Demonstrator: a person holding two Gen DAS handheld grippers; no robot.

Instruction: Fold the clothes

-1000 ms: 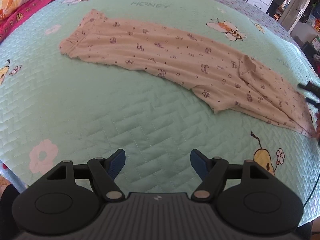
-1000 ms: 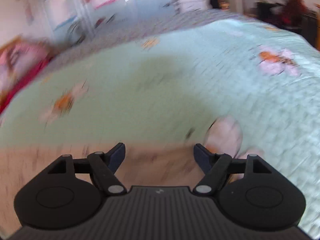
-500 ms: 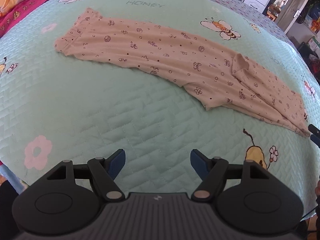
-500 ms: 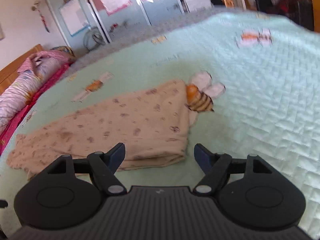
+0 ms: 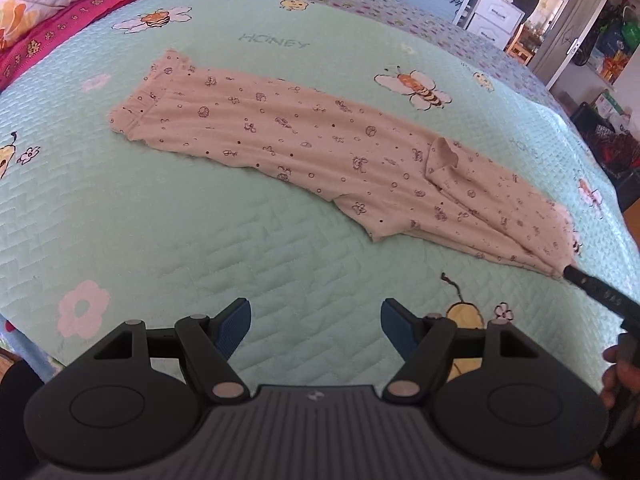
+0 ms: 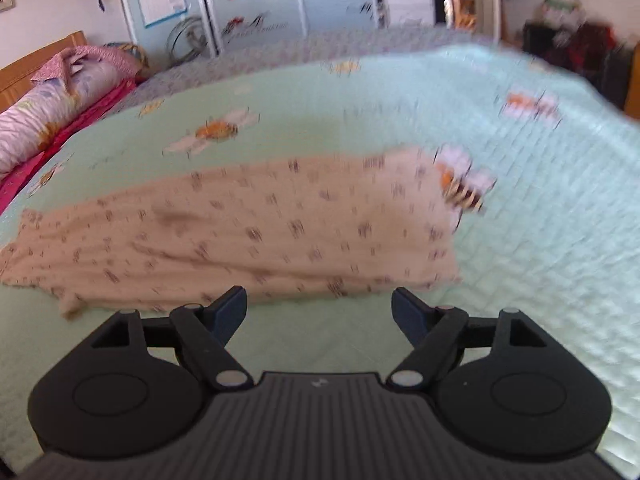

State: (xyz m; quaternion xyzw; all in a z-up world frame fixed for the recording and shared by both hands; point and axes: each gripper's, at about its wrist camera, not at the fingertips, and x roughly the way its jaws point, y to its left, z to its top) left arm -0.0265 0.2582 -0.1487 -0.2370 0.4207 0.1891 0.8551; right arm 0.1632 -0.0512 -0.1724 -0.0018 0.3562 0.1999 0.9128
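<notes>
Beige pants (image 5: 320,140) with a small dark print lie stretched flat on the mint-green quilt (image 5: 160,220), waistband at the left, leg ends at the right. My left gripper (image 5: 314,316) hovers open over bare quilt in front of the pants, nothing between its fingers. In the left wrist view one black finger (image 5: 592,292) of the right gripper reaches the tip of the leg ends, with a hand (image 5: 616,368) behind it. In the right wrist view my right gripper (image 6: 318,304) hangs just short of the pants (image 6: 240,232); its jaws are opening, with nothing between them.
Floral pillows and a red blanket (image 5: 60,8) line the bed's far left. White drawers (image 5: 496,16) and a doorway with a person standing in it lie beyond the far side. The quilt's near edge drops off close below the left gripper.
The right wrist view has swung from blurred bare quilt onto the pants and has drawn back from them a little. The left gripper has risen slightly, so the pants look farther off.
</notes>
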